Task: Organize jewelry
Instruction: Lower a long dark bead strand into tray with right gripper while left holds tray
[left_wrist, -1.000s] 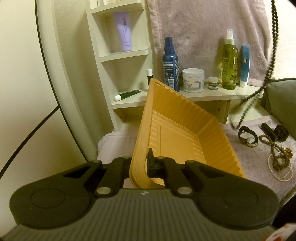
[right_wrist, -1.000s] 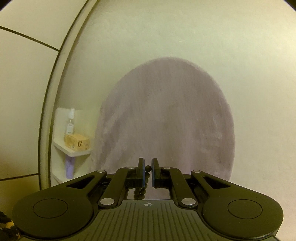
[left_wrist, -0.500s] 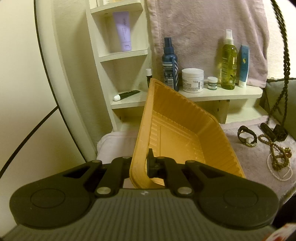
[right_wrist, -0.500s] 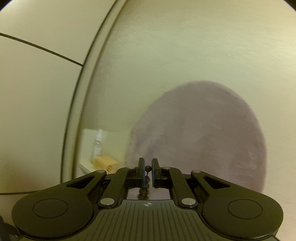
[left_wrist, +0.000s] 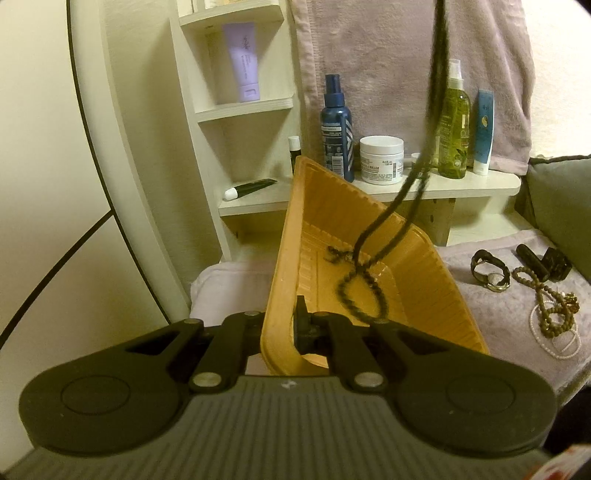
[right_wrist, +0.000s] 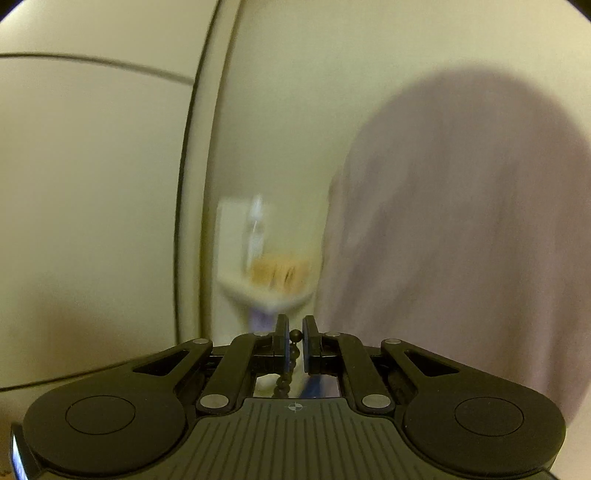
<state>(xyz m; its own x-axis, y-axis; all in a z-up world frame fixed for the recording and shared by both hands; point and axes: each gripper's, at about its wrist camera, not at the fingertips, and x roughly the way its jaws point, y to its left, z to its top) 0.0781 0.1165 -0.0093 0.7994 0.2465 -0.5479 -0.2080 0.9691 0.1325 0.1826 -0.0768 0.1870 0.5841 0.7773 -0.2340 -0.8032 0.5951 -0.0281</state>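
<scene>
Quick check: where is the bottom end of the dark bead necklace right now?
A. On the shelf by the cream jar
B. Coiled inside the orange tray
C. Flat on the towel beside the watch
B: the dark bead necklace hangs down and loops on the floor of the orange tray.

Necklace (left_wrist: 437, 55) smeared by motion in upper part, cut off by top edge of left view. Tray (left_wrist: 369, 236) near wall hidden behind left fingers (left_wrist: 301, 325). Jar (left_wrist: 381, 159) label too small to be read. In right view, shelf (right_wrist: 266, 291) and box (right_wrist: 279, 271) blurred; bottle on it barely made out. Beads (right_wrist: 291, 354) below fingers hidden by gripper body.
</scene>
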